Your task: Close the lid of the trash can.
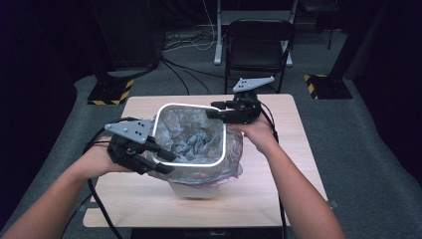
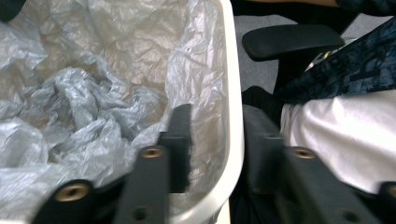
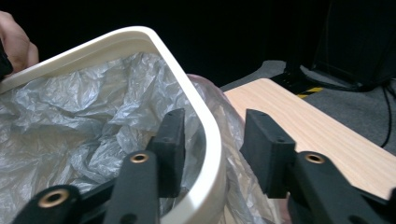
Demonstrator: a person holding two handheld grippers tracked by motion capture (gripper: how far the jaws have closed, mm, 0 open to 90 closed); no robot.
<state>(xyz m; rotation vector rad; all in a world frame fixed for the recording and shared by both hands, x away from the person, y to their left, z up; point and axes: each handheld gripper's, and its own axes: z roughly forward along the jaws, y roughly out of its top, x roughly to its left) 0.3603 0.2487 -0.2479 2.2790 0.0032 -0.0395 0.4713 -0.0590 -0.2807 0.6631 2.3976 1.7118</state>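
A white plastic bin (image 1: 189, 105) lined with a crumpled clear bag (image 1: 191, 134) stands on the wooden table (image 1: 283, 169). My left gripper (image 1: 166, 162) straddles the bin's near-left rim (image 2: 233, 70), one jaw inside against the bag (image 2: 84, 102) and one outside. Both pads stand off the rim, so it is open. My right gripper (image 1: 215, 110) straddles the far-right rim (image 3: 116, 39) the same way. Its jaws (image 3: 212, 119) are apart, with gaps on both sides of the rim and the bag (image 3: 70, 107). The bag's edge hangs over the outside of the bin on the right.
A black folding chair (image 1: 259, 45) stands beyond the table's far edge. Stand bases with yellow-black stripes (image 1: 112, 92) (image 1: 323, 84) sit on the grey floor to either side. Cables trail across the floor at the back. The person's clothing (image 2: 336, 135) lies close behind the bin.
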